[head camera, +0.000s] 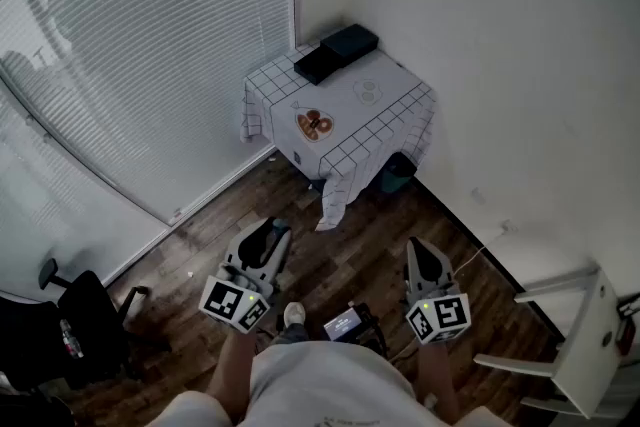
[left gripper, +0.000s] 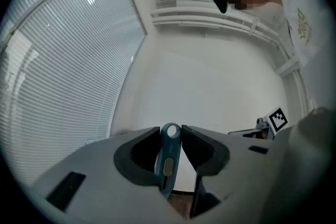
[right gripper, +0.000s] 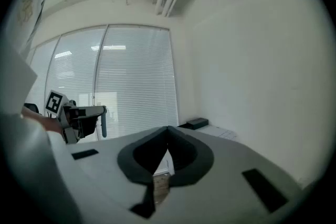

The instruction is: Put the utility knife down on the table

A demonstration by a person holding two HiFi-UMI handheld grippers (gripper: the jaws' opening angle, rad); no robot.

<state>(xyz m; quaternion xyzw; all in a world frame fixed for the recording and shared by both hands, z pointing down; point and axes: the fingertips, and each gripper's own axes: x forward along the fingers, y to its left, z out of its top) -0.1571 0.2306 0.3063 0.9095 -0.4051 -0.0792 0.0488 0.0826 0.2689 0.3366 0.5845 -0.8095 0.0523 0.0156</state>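
While left hand-held gripper (left gripper: 171, 132) clamps utility knife (left gripper: 168, 166), right hand-held gripper (right gripper: 168, 132) closed, black boxes (head camera: 336, 53) on table (head camera: 388, 111).

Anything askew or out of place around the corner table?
The checked tablecloth hangs skewed: one corner droops far lower than the rest, toward the floor. Nothing else stands out; the utility knife sits clamped in the left tongs.

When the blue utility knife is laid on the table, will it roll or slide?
Probably stiff: the utility knife stands straight in the left gripper. Its slim, flat body likely lies still, not rolling. Smooth casing may slip slightly.
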